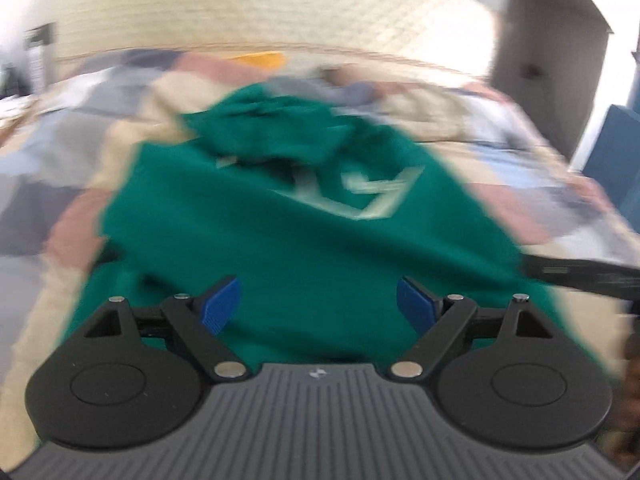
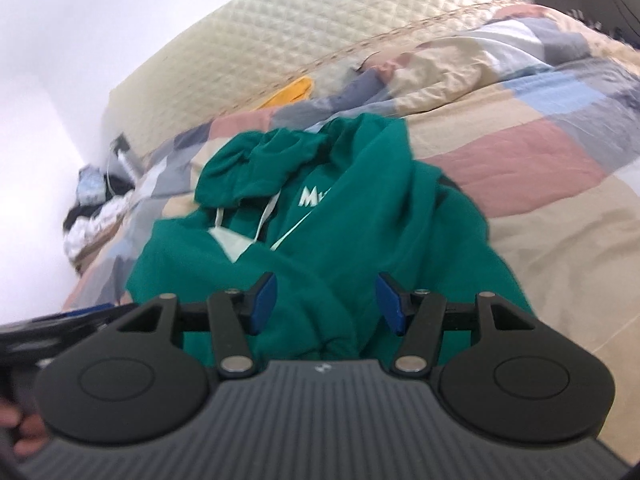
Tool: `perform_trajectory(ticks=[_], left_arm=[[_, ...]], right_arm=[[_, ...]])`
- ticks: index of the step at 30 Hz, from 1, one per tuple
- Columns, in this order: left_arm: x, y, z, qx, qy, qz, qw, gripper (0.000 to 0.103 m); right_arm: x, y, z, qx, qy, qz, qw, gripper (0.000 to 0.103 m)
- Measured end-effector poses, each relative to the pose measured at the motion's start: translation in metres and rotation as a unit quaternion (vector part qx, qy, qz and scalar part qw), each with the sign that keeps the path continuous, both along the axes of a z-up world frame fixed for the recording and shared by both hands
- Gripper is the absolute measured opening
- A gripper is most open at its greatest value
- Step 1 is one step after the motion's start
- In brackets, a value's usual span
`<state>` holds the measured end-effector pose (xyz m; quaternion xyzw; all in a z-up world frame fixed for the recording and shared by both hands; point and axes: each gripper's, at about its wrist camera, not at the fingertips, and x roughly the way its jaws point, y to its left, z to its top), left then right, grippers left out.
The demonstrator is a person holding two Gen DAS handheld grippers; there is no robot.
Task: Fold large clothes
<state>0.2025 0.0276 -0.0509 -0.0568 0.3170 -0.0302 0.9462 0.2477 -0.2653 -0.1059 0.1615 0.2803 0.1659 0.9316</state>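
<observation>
Green hoodie [image 2: 320, 216] lies rumpled on bed [image 2: 560, 240], unfolded. Left hand-held gripper [image 1: 318, 306] and right hand-held gripper [image 2: 326, 304]: jaws apart, empty. Next: grasp hem, spread flat.

The hoodie [image 2: 320, 216] lies on the bed [image 2: 552, 216] (headboard [image 2: 304, 36] behind).

Patchwork quilt [image 2: 532, 152] covers the bed, cream padded headboard [image 2: 304, 36] far back, white wall [image 2: 60, 40] left (bright daylight).
</observation>
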Motion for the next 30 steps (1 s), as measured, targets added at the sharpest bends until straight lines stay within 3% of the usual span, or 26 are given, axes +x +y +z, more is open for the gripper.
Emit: perform_trajectory(ticks=[2,4,9,12,18,20,22,25,30], left_arm=[[0.008,0.030,-0.019,-0.026,0.019,0.036,0.9988,0.088],[0.012,0.057,-0.033,-0.083,0.026,0.068,0.9939,0.088],[0.031,0.100,-0.059,-0.197,0.022,0.116,0.9732,0.085],[0.044,0.112,-0.068,-0.240,0.010,0.113,0.9642,0.071],[0.064,0.102,-0.084,-0.234,0.023,0.085,0.9682,0.034],[0.065,0.101,-0.081,-0.236,0.019,0.082,0.9681,0.012],[0.062,0.103,-0.073,-0.240,0.005,0.081,0.9673,0.008],[0.054,0.111,-0.057,-0.250,-0.025,0.090,0.9638,0.006],[0.038,0.131,-0.035,-0.242,-0.053,0.143,0.9583,0.006]], right_arm=[[0.000,0.007,0.000,-0.019,0.001,0.001,1.000,0.058],[0.001,0.011,-0.001,-0.029,0.007,-0.005,1.000,0.058],[0.008,0.016,-0.004,-0.038,0.009,-0.008,0.999,0.058],[0.016,0.020,-0.011,-0.051,0.015,-0.003,0.999,0.058],[0.027,0.037,-0.021,-0.084,0.010,0.015,0.996,0.057],[0.028,0.040,-0.023,-0.093,0.011,0.018,0.995,0.055],[0.029,0.043,-0.023,-0.099,0.013,0.025,0.995,0.041],[0.025,0.050,-0.020,-0.110,-0.002,0.037,0.993,0.031],[0.008,0.073,-0.005,-0.141,-0.067,0.087,0.984,0.025]])
